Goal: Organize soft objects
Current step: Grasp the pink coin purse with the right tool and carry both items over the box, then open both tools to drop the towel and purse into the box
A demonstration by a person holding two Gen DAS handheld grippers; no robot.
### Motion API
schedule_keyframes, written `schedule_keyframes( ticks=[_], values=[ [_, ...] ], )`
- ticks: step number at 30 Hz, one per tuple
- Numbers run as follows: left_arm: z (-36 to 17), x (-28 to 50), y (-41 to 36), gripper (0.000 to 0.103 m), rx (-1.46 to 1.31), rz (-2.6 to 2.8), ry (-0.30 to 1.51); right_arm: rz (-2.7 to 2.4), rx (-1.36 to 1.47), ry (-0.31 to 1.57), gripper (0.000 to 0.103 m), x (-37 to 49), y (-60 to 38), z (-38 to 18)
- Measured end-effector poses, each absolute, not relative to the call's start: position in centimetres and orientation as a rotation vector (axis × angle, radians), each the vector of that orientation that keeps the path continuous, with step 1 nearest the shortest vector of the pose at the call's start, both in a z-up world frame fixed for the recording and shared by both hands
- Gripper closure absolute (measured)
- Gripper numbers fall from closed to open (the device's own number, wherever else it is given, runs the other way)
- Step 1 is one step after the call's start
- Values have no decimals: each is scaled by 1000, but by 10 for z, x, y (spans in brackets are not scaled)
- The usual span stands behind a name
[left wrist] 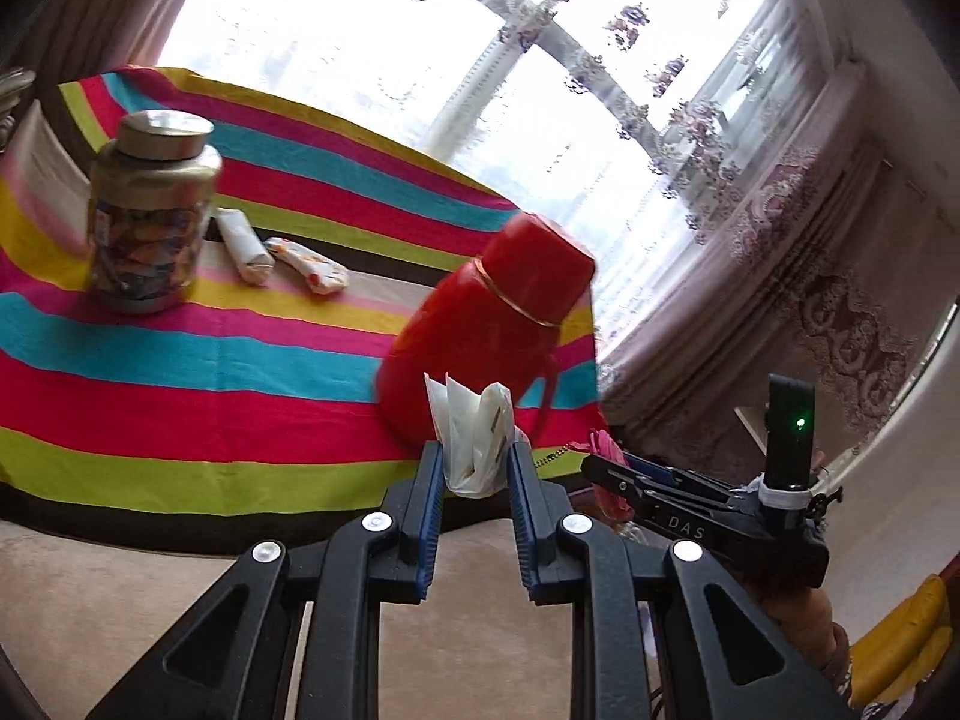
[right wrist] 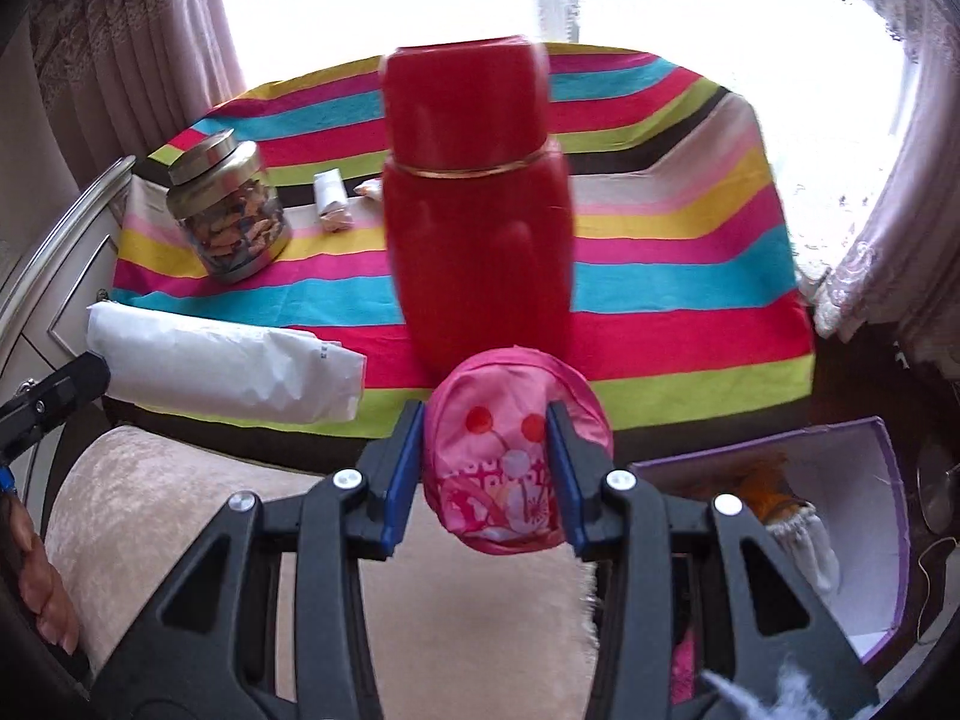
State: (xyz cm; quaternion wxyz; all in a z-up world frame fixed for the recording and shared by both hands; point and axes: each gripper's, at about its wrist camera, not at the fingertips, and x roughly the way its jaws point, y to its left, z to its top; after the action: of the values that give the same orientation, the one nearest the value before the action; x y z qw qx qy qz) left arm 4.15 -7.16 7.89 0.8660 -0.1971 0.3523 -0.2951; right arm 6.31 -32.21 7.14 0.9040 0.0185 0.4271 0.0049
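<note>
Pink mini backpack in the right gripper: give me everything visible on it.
The pink mini backpack is small, soft, fabric-looking: a darker pink rim around a lighter pink front panel printed with red dots and pale flower shapes. It looks puffed and rounded, front facing the camera, held off the surfaces. The right gripper is shut on it, blue-padded fingers pressing both sides. Behind it stands the red thermos on the striped cloth.

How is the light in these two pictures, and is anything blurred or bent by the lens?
Left wrist view: window blown out white, red thermos motion-blurred, striped cloth curved by fisheye. Right wrist view: same glare behind, thermos smeared, pink pouch sharp.
</note>
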Motion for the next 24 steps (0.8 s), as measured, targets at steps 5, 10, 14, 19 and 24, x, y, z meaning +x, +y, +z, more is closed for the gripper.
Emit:
schedule_keyframes(
  ticks=[5, 10, 14, 19, 24],
  values=[
    [85, 31, -136, 81, -388, -758, 769, -133, 54, 844, 57, 23, -377, 82],
    [91, 19, -195, 81, -339, -880, 792, -246, 72, 811, 55, -11, -422, 93],
    [84, 19, -236, 42, -255, -916, 855, -370, 77, 787, 42, -36, -456, 99],
    [68, 24, -234, 34, -229, -849, 912, -403, 109, 783, 21, -52, -480, 96],
    [71, 29, -207, 34, -203, -763, 876, -341, 112, 804, 21, -46, -465, 88]
  ],
)
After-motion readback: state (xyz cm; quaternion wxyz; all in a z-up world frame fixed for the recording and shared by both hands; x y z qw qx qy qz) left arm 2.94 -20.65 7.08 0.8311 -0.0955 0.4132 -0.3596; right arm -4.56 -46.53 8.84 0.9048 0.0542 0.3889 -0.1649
